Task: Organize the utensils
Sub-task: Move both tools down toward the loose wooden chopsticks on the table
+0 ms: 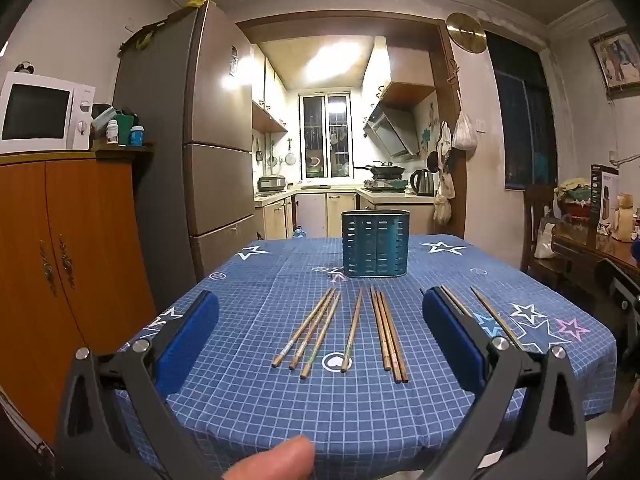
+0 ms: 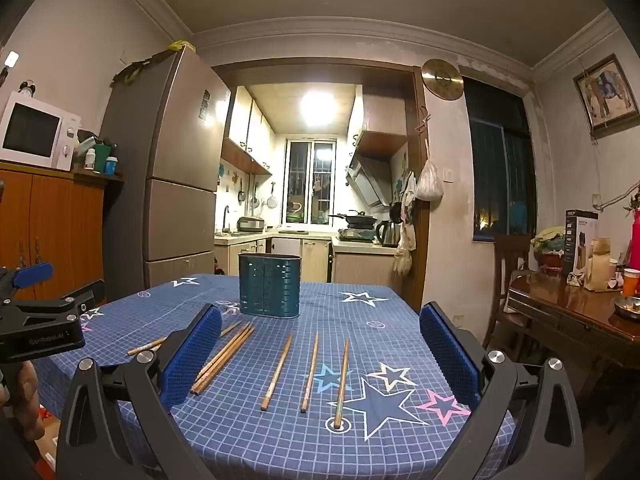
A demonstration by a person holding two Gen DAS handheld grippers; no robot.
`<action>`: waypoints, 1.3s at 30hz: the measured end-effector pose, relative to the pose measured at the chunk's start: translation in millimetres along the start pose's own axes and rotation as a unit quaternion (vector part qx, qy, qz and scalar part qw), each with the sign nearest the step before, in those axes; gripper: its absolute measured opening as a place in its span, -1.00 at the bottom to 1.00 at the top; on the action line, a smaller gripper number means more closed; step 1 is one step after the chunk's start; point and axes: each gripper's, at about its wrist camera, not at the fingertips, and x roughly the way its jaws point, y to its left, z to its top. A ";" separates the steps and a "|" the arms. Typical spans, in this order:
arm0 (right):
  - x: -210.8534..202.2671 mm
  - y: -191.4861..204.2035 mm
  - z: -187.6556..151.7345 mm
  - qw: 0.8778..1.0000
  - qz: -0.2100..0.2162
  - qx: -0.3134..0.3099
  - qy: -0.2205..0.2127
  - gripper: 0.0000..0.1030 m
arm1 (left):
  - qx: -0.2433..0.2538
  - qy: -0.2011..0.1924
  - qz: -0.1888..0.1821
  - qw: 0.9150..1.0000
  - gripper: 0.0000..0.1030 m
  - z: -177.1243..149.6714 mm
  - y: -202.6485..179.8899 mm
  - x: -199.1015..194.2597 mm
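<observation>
Several wooden chopsticks lie on the blue star-patterned tablecloth (image 1: 248,280): a group of three (image 1: 310,330), a single one (image 1: 352,330), another group of three (image 1: 388,334), and more near the right finger (image 1: 496,318). In the right wrist view, a bundle (image 2: 224,358) and three single chopsticks (image 2: 310,366) lie ahead. A teal slotted utensil holder (image 1: 375,243) stands upright at the table's far middle; it also shows in the right wrist view (image 2: 269,285). My left gripper (image 1: 320,300) is open and empty above the near table. My right gripper (image 2: 320,312) is open and empty.
An orange cabinet (image 1: 60,260) with a microwave (image 1: 40,112) and a fridge (image 1: 192,140) stand left. A wooden chair (image 2: 508,280) and a cluttered side table (image 2: 576,308) stand right. The kitchen lies beyond the table. The left gripper's body shows in the right wrist view (image 2: 36,312).
</observation>
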 end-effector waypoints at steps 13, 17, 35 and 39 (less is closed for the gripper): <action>-2.2 3.9 -0.3 1.000 0.000 -0.011 -0.015 0.92 | 0.013 -0.018 0.021 1.000 0.91 -6.8 1.8 -1.6; -0.8 3.1 -0.9 1.000 -0.001 -0.019 -0.018 0.92 | 0.003 -0.011 0.038 0.999 0.91 2.7 25.9 6.3; 40.2 1.8 -15.2 0.998 0.042 -0.026 0.039 0.92 | 0.042 0.152 -0.029 0.987 0.62 -40.0 98.2 105.3; 53.7 15.6 -23.6 0.996 0.065 -0.035 0.059 0.84 | 0.052 0.193 -0.080 0.976 0.20 -52.6 95.8 128.5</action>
